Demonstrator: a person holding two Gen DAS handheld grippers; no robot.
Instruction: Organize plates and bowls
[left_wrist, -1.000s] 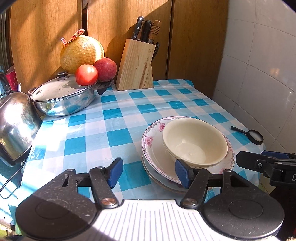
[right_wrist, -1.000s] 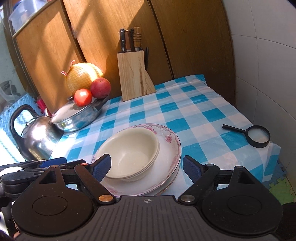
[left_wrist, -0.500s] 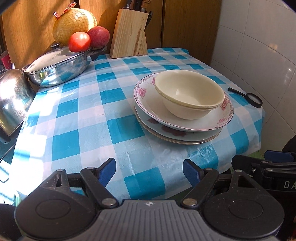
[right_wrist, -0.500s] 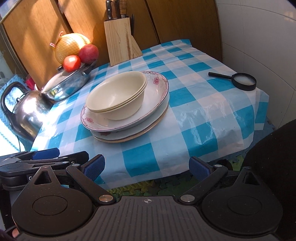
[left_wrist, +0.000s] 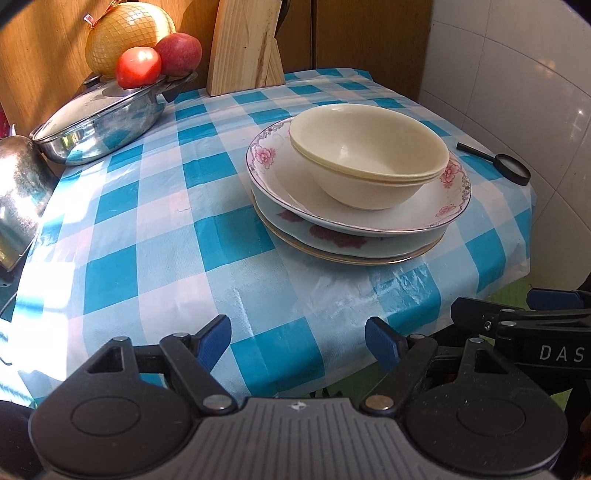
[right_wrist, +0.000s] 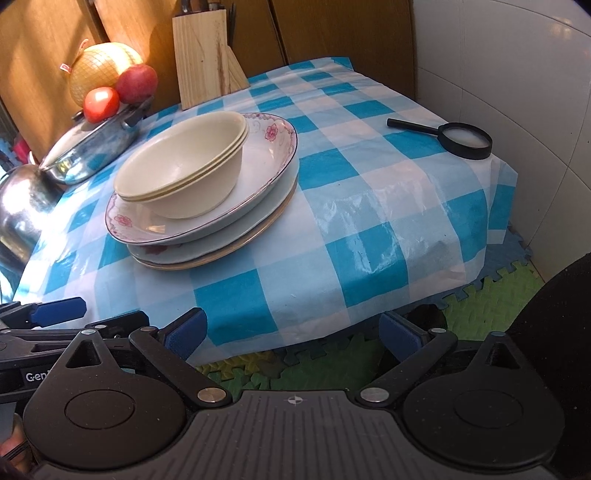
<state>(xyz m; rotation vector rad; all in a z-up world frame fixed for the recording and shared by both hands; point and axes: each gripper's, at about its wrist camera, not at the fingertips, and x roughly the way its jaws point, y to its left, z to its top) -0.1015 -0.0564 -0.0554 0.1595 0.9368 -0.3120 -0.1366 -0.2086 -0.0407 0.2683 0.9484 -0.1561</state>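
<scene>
A table covered by a blue-and-white checked cloth (left_wrist: 155, 236) is seen from its near edge in both wrist views, the cloth hanging over that edge and over the corner toward 3 o'clock. The stack of plates (left_wrist: 354, 236) is set right of the table's middle in the left wrist view, toward 1 o'clock from the left gripper (left_wrist: 297, 341), with nested cream bowls (left_wrist: 369, 162) resting in the top flowered plate (right_wrist: 273, 147). A broad bare strip of cloth is left between the stack and the near edge, and open cloth is also seen at 10 o'clock of the stack, up to the lidded steel pan (left_wrist: 99, 122). The pan carries a tomato (left_wrist: 138, 66), an apple (left_wrist: 179, 53) and a netted pomelo (left_wrist: 129, 35) (all sitting on or behind its lid), and a kettle (left_wrist: 22, 192) stands at the far left edge. A wooden knife block (right_wrist: 205, 55) is placed at the back against the cabinet doors, and a magnifying glass (right_wrist: 463, 140) lies near the right-hand corner, well apart from the plates. Foam floor mats (right_wrist: 491, 291) are visible below the overhang. Both grippers are held low, just off the near edge and side by side, pointed across the table; the jaws of the left gripper are spread apart with nothing between them, and those of the right gripper (right_wrist: 293, 334) are likewise spread and empty.
</scene>
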